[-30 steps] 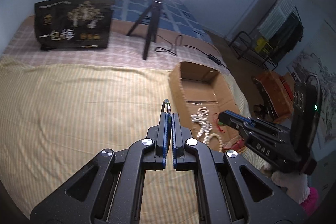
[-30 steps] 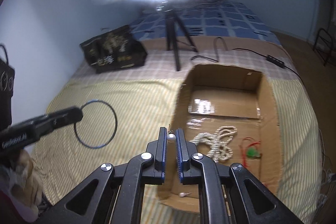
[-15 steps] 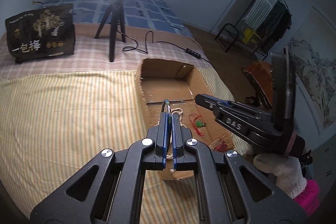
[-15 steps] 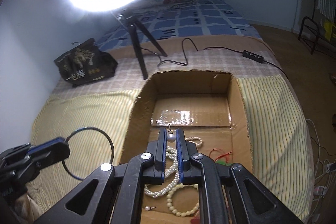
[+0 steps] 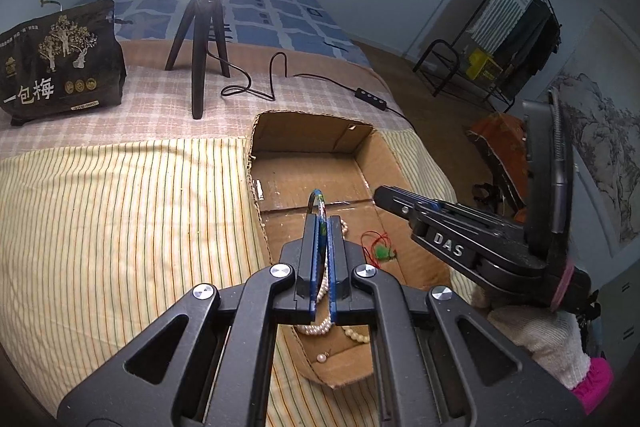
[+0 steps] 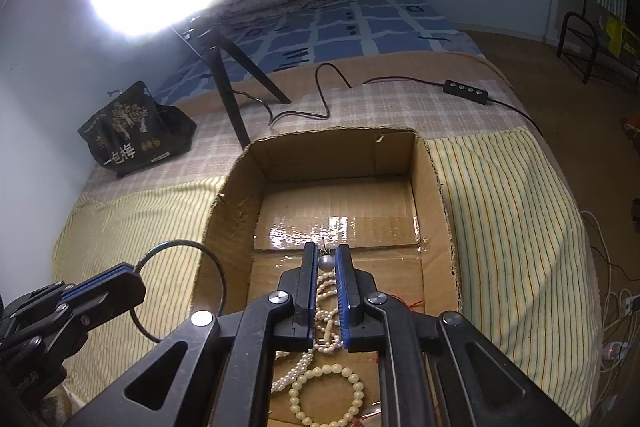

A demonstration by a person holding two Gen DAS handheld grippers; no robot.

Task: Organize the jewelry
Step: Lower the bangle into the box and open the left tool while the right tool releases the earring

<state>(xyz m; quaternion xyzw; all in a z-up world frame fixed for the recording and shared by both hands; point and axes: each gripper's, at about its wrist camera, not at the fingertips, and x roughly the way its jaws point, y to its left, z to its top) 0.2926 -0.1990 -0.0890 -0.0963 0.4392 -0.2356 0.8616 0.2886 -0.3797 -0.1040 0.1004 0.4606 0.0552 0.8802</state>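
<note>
I'm seeing a yellow striped sheet (image 6: 512,211), brown cardboard box (image 6: 236,195), white pearl strands (image 6: 326,311), cream bead bracelet (image 6: 356,387), black bag (image 5: 60,63).

- Bed (image 6: 520,211) covered by a yellow striped sheet and checked blanket.
- Open brown cardboard box (image 6: 434,187) lies on it.
- Behind the box: black tripod (image 5: 198,67), black printed bag (image 5: 60,63), black cable (image 6: 320,99).

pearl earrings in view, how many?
2: one pearl earring clamped in the right gripper above the cardboard box; a second earring on the box floor. Others may be hidden.
</note>
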